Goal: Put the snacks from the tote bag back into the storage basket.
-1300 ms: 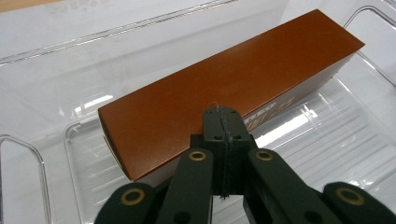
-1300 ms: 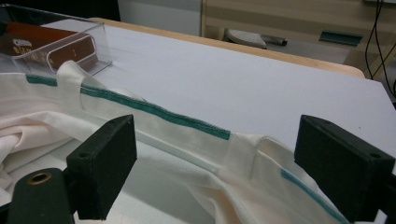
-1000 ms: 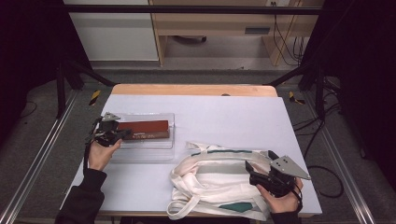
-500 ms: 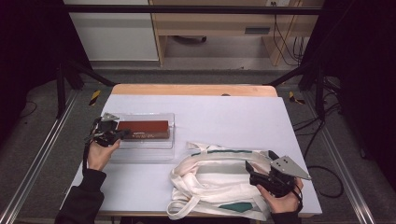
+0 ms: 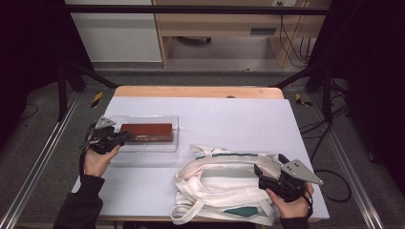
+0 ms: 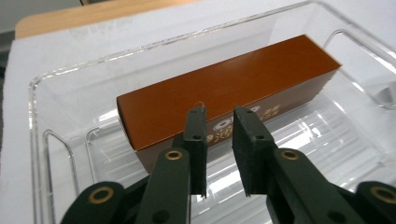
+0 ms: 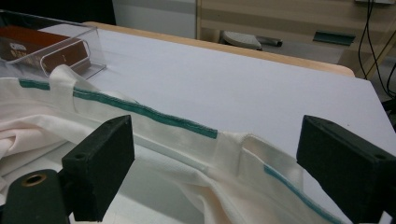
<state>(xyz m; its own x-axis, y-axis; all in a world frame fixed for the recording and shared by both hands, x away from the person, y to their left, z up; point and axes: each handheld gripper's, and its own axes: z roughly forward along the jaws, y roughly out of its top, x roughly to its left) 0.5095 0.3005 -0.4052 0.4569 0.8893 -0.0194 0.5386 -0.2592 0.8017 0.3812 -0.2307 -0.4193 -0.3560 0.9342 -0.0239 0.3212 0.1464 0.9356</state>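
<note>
A long brown box (image 5: 145, 131) (image 6: 224, 88) lies inside a clear plastic tray (image 5: 143, 155) (image 6: 60, 84) on the table's left side. My left gripper (image 5: 125, 136) (image 6: 219, 114) reaches into the tray at the box's near end. Its jaws stand a narrow gap apart with nothing between them. A white tote bag (image 5: 219, 183) (image 7: 51, 128) with green trim (image 7: 140, 109) lies crumpled at the front right. My right gripper (image 5: 266, 174) (image 7: 217, 128) is wide open at the bag's right edge, a jaw on either side of the trimmed rim. The tray (image 7: 93, 46) and box (image 7: 28, 39) lie beyond the bag.
The white table (image 5: 229, 119) has a wooden back edge (image 5: 198, 91). Dark frame rails (image 5: 43, 157) run along both sides. A wooden shelf unit (image 5: 224, 28) and cables (image 5: 286, 33) are on the floor behind.
</note>
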